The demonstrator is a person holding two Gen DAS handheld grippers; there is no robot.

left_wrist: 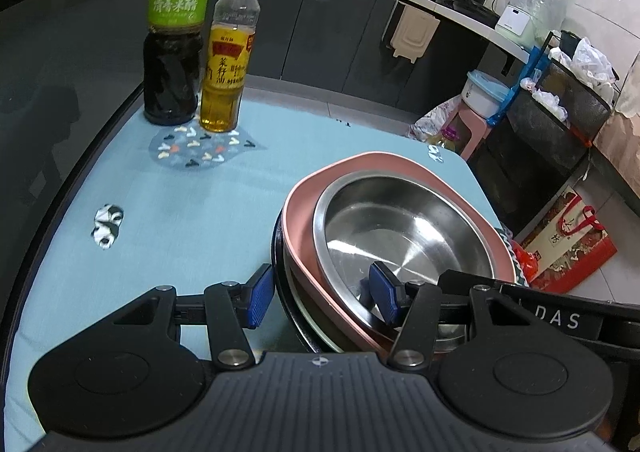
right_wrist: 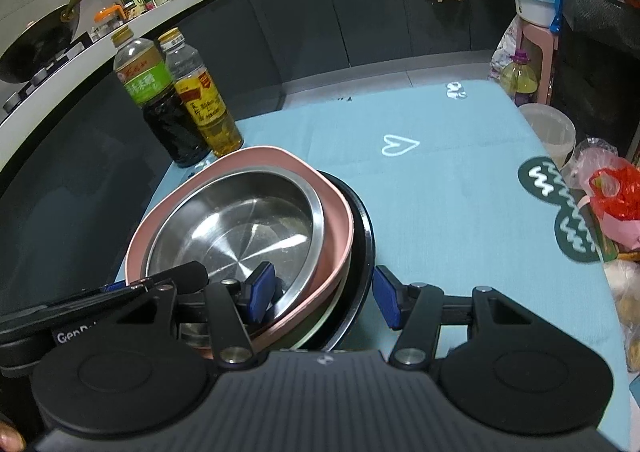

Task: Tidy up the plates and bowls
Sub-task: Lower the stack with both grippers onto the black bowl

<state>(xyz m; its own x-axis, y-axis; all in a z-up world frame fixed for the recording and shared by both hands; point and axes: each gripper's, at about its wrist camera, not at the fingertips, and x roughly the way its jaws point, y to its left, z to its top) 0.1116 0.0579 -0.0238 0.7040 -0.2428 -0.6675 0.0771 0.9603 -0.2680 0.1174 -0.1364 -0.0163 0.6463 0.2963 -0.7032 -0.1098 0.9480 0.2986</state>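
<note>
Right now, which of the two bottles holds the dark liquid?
The bottle with the green label, left of the other in both views. The bottle with the yellow label holds clear golden oil instead.

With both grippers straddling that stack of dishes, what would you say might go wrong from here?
1. The steel bowl sits loose in the pink dish; tilting the stack may slide it out.
2. Each gripper holds opposite rims of the stack; uneven lifting could twist it free of the fingers.
3. The two bottles stand close behind, so a forward push might topple them.
</note>
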